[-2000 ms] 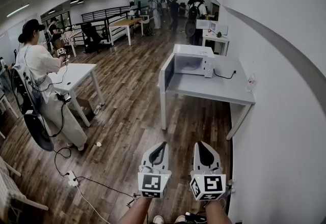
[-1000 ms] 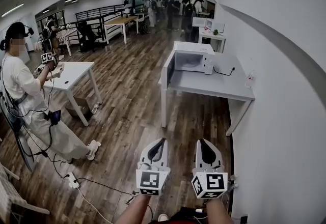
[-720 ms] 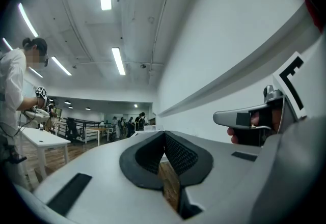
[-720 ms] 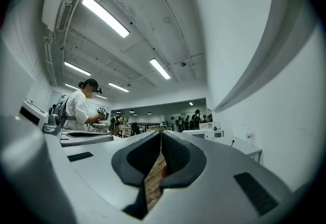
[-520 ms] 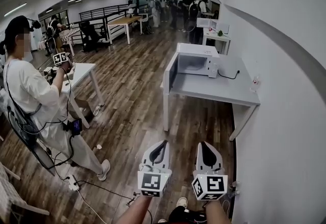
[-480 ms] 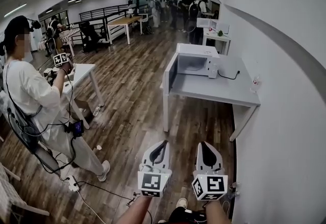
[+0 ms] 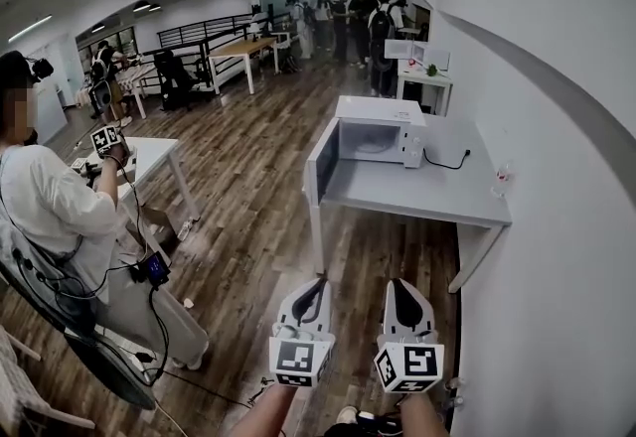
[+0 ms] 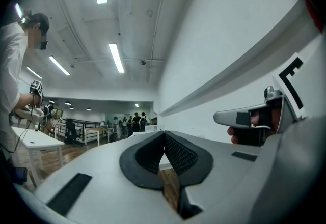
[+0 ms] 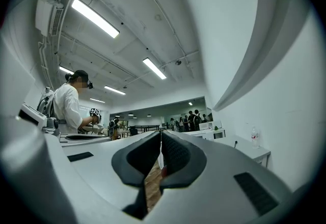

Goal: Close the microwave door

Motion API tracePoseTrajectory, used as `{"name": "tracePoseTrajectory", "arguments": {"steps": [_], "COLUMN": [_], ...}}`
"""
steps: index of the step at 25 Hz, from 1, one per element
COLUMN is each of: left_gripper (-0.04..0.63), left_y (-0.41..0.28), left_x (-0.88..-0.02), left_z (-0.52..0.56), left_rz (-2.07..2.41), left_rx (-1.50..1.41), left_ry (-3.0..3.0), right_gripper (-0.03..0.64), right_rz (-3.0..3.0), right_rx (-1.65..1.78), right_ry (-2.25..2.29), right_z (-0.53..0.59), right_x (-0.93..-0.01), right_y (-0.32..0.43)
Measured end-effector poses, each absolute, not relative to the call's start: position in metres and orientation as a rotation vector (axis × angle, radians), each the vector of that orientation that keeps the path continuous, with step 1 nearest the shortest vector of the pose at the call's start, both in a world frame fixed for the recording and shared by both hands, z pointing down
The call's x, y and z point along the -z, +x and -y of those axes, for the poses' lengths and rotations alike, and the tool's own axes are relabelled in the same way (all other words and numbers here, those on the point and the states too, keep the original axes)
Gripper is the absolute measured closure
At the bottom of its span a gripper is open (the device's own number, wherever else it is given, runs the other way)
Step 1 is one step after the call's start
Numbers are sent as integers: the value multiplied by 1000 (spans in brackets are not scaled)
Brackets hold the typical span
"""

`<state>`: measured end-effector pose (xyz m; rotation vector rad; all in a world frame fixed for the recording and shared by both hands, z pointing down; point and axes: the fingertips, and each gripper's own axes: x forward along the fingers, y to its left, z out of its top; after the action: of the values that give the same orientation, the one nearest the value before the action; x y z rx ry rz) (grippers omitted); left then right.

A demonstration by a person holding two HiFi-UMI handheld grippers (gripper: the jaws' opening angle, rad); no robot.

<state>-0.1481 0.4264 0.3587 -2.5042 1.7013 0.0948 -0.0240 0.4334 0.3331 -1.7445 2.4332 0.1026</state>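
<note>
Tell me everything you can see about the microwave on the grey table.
The microwave is a white box standing upright at the far end of the grey table. Its door hangs wide open, swung out to the left, showing a pale cavity. A control strip sits on its right front. A black cable runs from it toward the wall.

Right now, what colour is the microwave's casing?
White. The microwave shows best in the head view, standing on the table.
</note>
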Motion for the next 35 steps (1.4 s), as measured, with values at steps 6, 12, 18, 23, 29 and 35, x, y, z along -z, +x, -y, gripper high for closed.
{"name": "tracePoseTrajectory", "arguments": {"steps": [6,12,18,23,29,35], "left_gripper": [569,569,569,569,569,569], "left_y": [-129,-123,-131,-148,-181,-221], "left_x": [-351,-355,-366,-370,-370,-374], "left_z": [-389,-362,-327,-285,-226,-178], "left_rz": [-1736,-1767,-1784,-1785,-1794,-1806], "left_rx": [-106,-86,-82,-96,-114,-132], "left_ry": [-2470,-2453,-2453,-2443,-2424,-2437], "right_gripper": [588,588,588,588,588,588], "right_rz": [-2444,-2462,-2497,-2508,-2521,-2539], "right_rx": [-92,-64,-48,-63,-73,-82], "right_ry": [-1713,-1681,-1672,-1680,-1689,-1699], "right_z": [-392,-363,-327,-284,-226,-178], "right_x": [-331,-337,-351,-355,-357,-359], "right_y": [-2,6,-5,-22,-55,-92]}}
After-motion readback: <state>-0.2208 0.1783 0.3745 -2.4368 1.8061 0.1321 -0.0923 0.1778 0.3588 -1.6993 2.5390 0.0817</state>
